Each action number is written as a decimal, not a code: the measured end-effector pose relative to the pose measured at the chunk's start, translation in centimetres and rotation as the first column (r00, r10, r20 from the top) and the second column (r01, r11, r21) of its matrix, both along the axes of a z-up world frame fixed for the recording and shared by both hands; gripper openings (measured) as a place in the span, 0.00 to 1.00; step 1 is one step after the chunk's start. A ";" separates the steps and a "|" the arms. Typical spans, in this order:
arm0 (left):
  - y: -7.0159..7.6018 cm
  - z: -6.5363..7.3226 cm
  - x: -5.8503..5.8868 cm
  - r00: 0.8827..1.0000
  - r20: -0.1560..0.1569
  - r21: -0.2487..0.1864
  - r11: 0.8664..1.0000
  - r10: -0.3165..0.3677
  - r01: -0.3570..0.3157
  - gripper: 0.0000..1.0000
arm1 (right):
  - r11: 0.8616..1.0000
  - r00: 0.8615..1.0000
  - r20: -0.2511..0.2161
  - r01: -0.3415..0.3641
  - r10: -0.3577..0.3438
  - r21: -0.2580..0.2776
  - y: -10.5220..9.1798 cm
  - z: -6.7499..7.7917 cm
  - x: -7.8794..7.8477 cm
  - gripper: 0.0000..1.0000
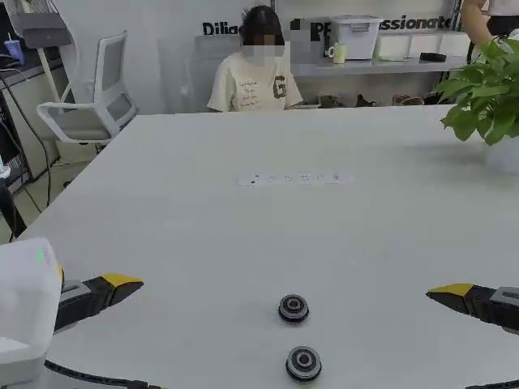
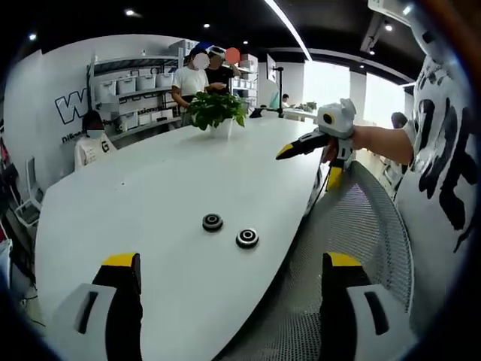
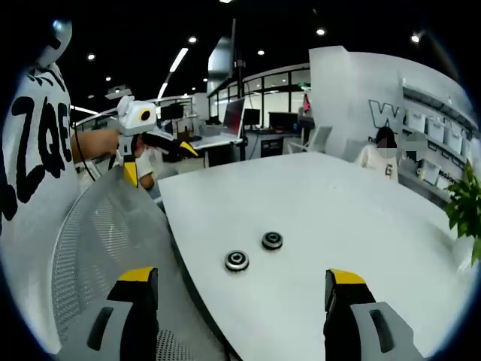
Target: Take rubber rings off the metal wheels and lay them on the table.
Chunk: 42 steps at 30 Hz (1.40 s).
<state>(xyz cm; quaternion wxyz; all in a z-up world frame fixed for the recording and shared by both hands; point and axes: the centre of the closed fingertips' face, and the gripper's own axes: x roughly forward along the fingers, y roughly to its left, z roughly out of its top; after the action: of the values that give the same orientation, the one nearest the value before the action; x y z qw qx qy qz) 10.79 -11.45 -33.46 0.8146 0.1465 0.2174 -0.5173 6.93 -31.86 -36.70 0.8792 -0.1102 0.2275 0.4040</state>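
Both sets of jaws are wide apart, holding nothing. Left gripper is at the worktop's near-left edge and right gripper at the near right. 2 metal wheels lie flat between them, near wheel and far wheel, rubber rings still on. I reckon the right one's a touch closer.

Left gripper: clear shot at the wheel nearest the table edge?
Probably yes. The left gripper is open, and only bare table lies between it and that wheel. The other wheel sits apart, farther in, and the right gripper is off on the opposite side.
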 end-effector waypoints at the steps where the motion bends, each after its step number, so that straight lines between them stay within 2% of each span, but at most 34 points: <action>1: -0.1 0.0 0.0 1.000 -0.002 -0.003 1.000 0.000 0.000 0.99 | 1.000 1.000 -0.001 -0.004 0.004 -0.002 0.0 0.0 0.0 0.91; 7: -0.3 -0.4 0.1 1.000 -0.010 -0.003 1.000 -0.005 0.005 0.99 | 0.999 0.999 -0.007 -0.035 0.034 -0.028 0.2 -0.6 0.0 0.92; 19: -0.2 -0.1 0.5 1.000 0.000 0.007 1.000 -0.008 0.008 0.99 | 1.000 1.000 0.015 -0.009 0.008 0.010 -0.2 0.5 0.5 0.91; 42: -0.2 -0.3 0.4 1.000 -0.008 0.015 1.000 -0.010 0.010 0.99 | 1.000 1.000 0.011 -0.010 0.010 0.019 0.0 0.6 0.5 0.91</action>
<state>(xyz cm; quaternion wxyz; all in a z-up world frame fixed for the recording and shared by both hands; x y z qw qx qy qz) 11.19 -11.64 -33.76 0.8100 0.1518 0.2238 -0.5203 7.40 -31.89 -36.14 0.8794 -0.1053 0.2182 0.4099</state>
